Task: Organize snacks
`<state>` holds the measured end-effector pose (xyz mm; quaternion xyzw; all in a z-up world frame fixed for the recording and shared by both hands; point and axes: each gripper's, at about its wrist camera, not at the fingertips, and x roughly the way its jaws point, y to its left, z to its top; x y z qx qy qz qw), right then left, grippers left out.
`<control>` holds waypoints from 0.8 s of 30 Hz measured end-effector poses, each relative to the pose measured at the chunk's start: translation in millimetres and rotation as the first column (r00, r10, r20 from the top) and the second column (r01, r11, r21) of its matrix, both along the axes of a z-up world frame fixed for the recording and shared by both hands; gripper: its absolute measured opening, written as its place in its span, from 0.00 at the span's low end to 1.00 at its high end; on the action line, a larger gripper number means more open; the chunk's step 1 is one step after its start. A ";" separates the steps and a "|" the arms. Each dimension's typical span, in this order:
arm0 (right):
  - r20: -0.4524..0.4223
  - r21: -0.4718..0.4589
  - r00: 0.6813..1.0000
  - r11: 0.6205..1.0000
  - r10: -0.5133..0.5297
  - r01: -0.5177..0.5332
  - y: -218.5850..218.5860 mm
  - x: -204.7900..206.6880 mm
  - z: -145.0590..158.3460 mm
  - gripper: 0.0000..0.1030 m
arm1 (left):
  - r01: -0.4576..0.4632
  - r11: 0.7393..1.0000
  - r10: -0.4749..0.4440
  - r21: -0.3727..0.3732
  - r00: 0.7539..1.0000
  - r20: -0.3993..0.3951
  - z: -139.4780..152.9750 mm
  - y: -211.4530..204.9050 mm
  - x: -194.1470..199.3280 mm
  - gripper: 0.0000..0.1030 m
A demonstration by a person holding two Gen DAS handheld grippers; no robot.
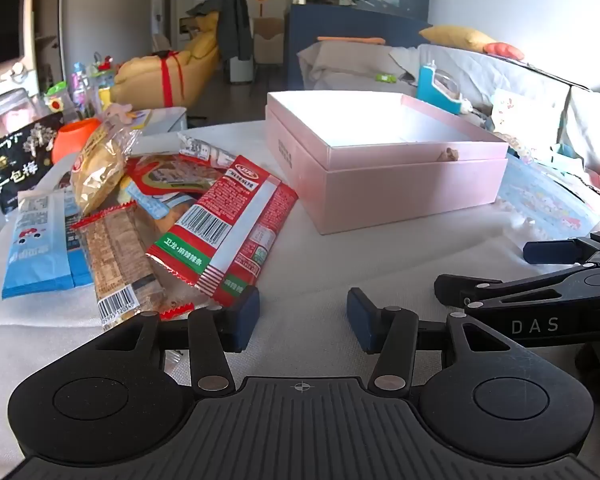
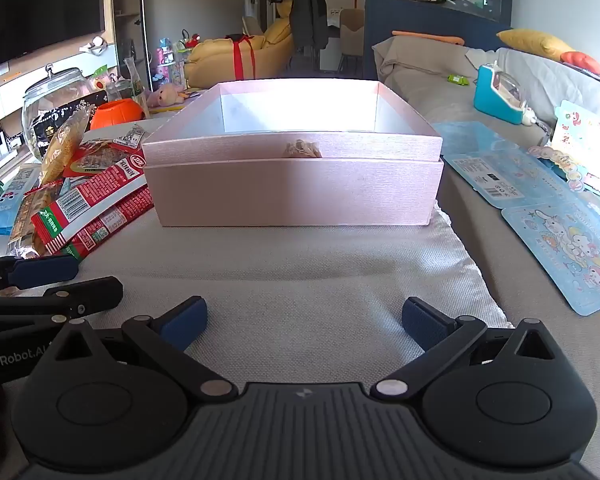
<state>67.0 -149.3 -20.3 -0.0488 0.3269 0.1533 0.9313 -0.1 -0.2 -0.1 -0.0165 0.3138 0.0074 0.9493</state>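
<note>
Left gripper (image 1: 303,316): held low over the white cloth (image 1: 320,264), jaws parted about halfway, nothing gripped between them; its left finger (image 1: 247,316) is seen just beside the corner of the red packet (image 1: 228,228), though contact cannot be told.
Right gripper (image 2: 303,322): held over the cloth in front of the box, jaws spread wide, only bare cloth seen between them.
Grippers together: set side by side, the right one seen at the right edge of the left view (its blue fingertip pointing left).
Snacks: heaped in a loose pile on the left of the cloth, well clear of the right gripper.
Red packet: laid on top at the near edge of the pile, barcode side up.
Brown bar (image 1: 120,256): laid left of the red packet in clear wrap with red crimped ends, partly under it.
Blue packet (image 1: 40,248): laid flat at the far left of the pile.
Bread bun (image 1: 98,168): propped in clear wrap at the back of the pile.
Black bag (image 1: 16,164): stood behind the pile, at the left edge.
Pink box (image 2: 296,188): open, placed right of the pile, inside seen as white (washed out by sunlight).
Sticker sheets (image 2: 568,252): spread flat to the right of the box, off the cloth.
Orange cup (image 1: 74,138): set behind the snacks.
</note>
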 end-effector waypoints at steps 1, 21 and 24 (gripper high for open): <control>-0.002 -0.001 1.000 1.000 0.000 0.000 0.0 0.1 0.0 1.00 | 0.000 1.000 0.000 -0.002 1.000 0.000 0.0 0.4 0.0 0.53; -0.002 -0.001 1.000 1.000 0.000 0.000 0.2 0.1 0.1 1.00 | 0.000 1.000 0.000 0.004 1.000 -0.002 -0.1 0.0 0.1 0.53; -0.002 -0.001 1.000 1.000 0.000 0.000 0.2 0.1 0.1 1.00 | 0.000 1.000 0.000 0.004 1.000 -0.002 -0.1 0.1 0.0 0.53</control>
